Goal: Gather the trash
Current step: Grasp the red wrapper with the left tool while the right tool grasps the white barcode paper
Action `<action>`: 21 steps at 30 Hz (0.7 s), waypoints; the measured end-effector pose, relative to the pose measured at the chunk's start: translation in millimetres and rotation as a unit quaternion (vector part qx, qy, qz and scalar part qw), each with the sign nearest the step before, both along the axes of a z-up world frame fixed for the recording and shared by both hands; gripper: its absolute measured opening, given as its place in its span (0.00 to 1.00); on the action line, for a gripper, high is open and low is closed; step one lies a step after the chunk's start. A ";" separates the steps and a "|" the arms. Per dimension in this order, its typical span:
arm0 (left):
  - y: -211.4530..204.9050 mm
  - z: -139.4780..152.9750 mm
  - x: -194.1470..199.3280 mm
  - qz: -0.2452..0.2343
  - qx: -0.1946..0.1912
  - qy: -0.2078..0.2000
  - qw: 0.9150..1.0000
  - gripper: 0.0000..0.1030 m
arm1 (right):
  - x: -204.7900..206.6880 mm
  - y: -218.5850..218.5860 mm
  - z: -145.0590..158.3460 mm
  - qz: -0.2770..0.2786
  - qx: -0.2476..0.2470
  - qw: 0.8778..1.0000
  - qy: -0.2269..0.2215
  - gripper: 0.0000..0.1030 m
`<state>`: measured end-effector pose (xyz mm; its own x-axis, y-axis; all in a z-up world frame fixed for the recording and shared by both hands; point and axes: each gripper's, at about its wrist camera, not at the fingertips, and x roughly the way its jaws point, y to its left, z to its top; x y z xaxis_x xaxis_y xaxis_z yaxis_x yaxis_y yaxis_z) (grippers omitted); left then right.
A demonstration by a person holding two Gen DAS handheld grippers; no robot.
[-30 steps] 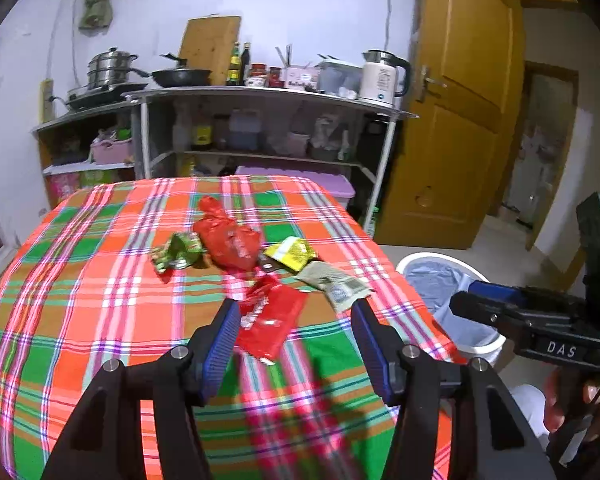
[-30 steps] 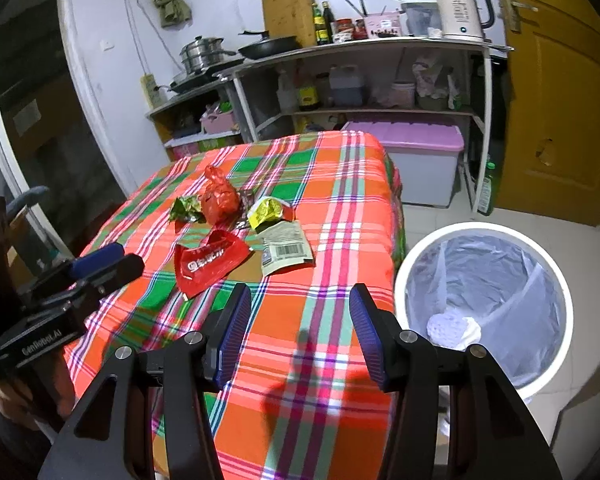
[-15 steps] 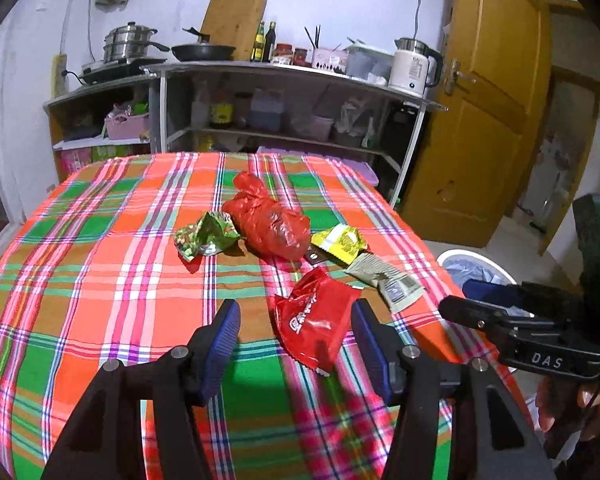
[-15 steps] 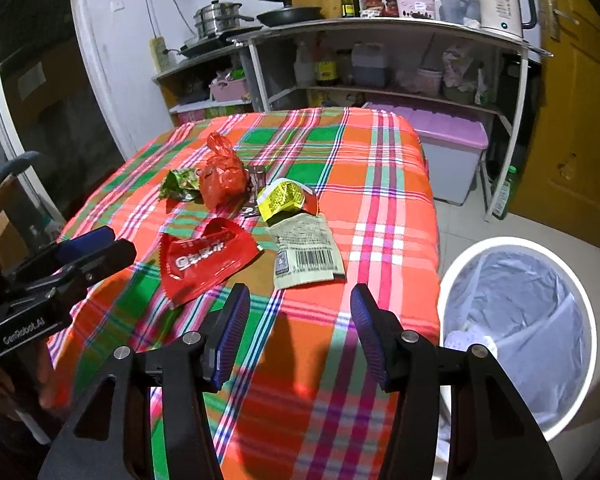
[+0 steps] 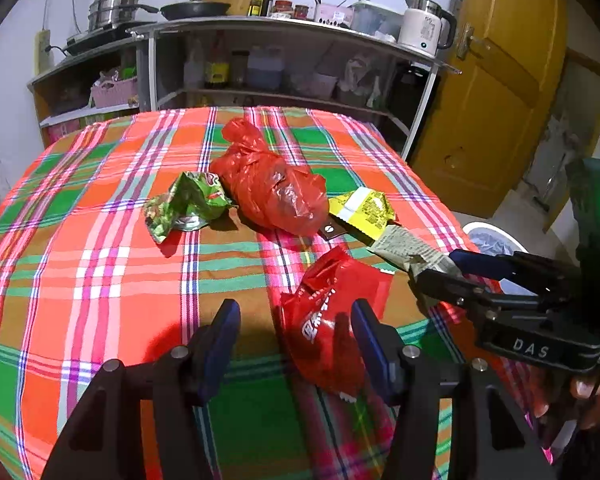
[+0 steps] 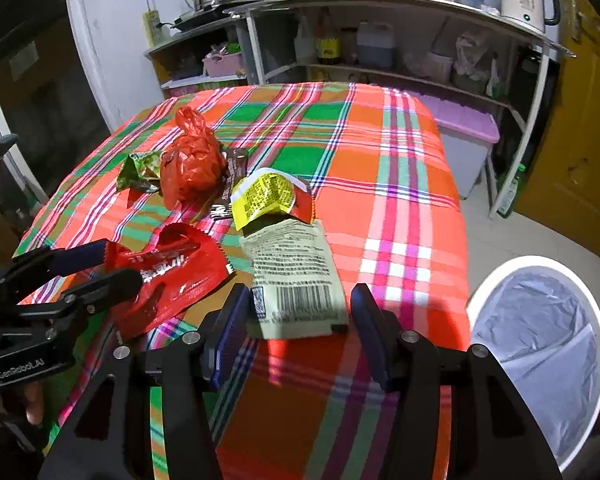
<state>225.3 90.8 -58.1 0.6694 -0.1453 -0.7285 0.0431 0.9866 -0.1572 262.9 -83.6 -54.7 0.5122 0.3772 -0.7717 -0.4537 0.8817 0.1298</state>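
Right wrist view: the table (image 6: 400,184), draped in red, green and orange plaid, carries all the trash, with a white lined bin (image 6: 540,344) on the floor beside it. A knotted red plastic bag (image 6: 190,164) sits mid-table. A glossy red wrapper (image 5: 332,316) lies between the left gripper's (image 5: 294,334) spread jaws. A pale barcoded packet (image 6: 296,280) lies flat between the right gripper's (image 6: 298,330) spread jaws. A yellow wrapper (image 6: 266,196) and a crumpled green one (image 5: 186,206) flank the bag.
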 end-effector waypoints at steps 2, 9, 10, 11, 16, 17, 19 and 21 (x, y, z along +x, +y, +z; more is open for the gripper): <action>-0.5 -2.3 4.9 0.001 -0.002 0.007 1.000 0.55 | 3.1 2.8 -2.4 0.003 -0.003 1.000 0.003 0.52; -7.4 -8.1 13.6 0.019 0.029 0.025 0.999 0.42 | 4.6 6.5 -3.9 0.004 -0.013 1.000 0.003 0.47; -9.3 -8.2 13.4 0.018 0.034 0.025 0.999 0.40 | 4.3 6.3 -3.7 0.003 -0.012 1.000 0.003 0.41; -10.1 -8.0 13.9 0.016 0.034 0.024 0.999 0.35 | 3.9 6.0 -3.5 0.001 -0.011 1.000 0.003 0.39; -15.6 -6.9 11.2 0.016 0.050 0.020 0.998 0.24 | 0.6 2.3 -2.5 -0.003 -0.006 1.000 0.004 0.22; -15.3 -6.5 10.1 0.016 0.049 0.019 0.998 0.23 | -0.3 1.2 -2.1 -0.004 -0.005 1.000 0.004 0.20; -13.9 -5.7 7.5 0.017 0.043 0.018 0.999 0.22 | -1.5 -1.6 -1.3 -0.005 0.000 1.000 0.005 0.15; -13.5 -4.7 4.0 0.016 0.039 0.015 0.999 0.21 | -3.4 -4.3 -0.5 -0.006 0.005 1.000 0.005 0.12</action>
